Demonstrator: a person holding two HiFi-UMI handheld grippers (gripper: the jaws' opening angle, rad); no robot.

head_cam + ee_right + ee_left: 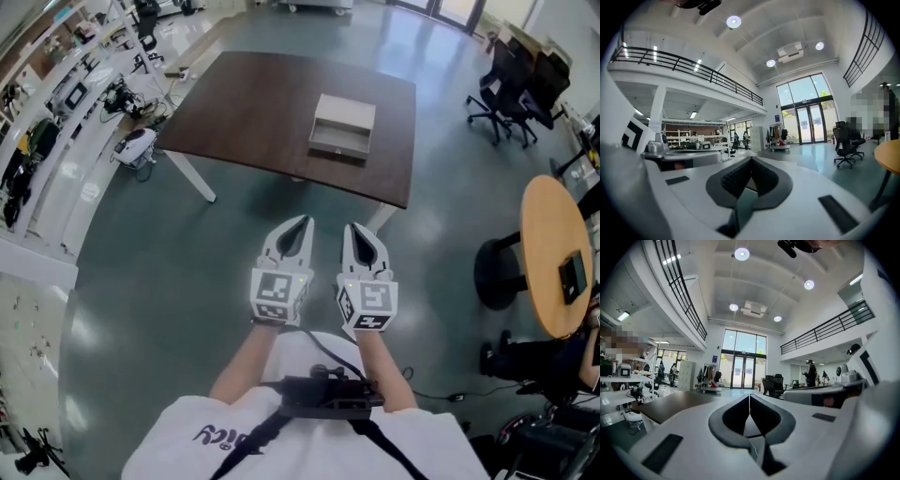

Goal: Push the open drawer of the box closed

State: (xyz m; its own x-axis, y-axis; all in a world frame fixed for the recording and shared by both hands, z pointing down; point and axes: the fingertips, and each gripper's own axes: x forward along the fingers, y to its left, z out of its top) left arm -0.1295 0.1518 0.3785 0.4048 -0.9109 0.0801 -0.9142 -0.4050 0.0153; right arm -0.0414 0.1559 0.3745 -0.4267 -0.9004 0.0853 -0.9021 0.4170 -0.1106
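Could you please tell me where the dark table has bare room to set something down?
The dark brown rectangular tabletop is bare everywhere left of the pale beige box. Only narrow strips border the box's right side and its open drawer. Nowhere is crowded.

The head camera is looking steeply down from well above and back from the desk (234, 112), taking in its whole top. The cameras on the left tool (305, 223) and right tool (352, 228) are looking level toward the same glass doors (743, 372). The left one is also catching the desk's top.
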